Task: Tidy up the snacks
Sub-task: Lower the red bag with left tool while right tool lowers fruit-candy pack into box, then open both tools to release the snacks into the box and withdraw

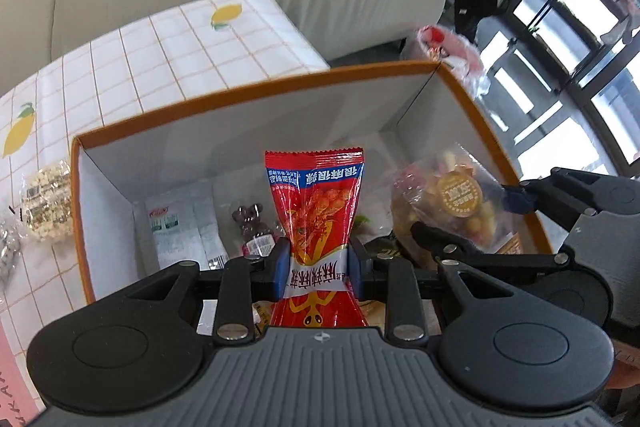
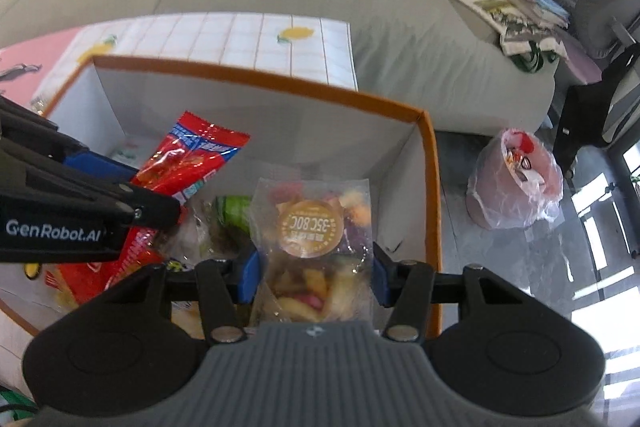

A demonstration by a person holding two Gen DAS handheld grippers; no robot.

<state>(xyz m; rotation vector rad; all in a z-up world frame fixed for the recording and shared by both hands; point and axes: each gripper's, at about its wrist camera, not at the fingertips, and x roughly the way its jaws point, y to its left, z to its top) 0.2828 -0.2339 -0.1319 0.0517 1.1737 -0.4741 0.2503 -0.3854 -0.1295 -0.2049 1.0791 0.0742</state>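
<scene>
Two snack packs hang over an orange-rimmed box (image 1: 280,85) on a tiled tabletop, one in each hand-held gripper. The left gripper (image 1: 319,267) is squeezed down as far as it goes on the waist of a red packet (image 1: 316,203), which stands up between the blue pads with its crimped top edge toward the box's far wall. The right gripper (image 2: 316,277) is about half open yet clamped on a clear bag of dried fruit (image 2: 316,227), pads pressing both sides, its round gold sticker facing the camera.

Both packs sit above the box's open mouth, well inside the rim, side by side and close together; the left tool's arms show just beside the fruit bag in the right wrist view. Below lie white sachets (image 1: 180,231), a small dark pack and other wrappers.

To finish the drop cleanly, it looks best to lower each pack near the pile before letting go, release one at a time so the tools do not knock, and aim the red packet at the bare floor toward the left. A puffed-grain bag (image 1: 46,203) waits outside on the table.
</scene>
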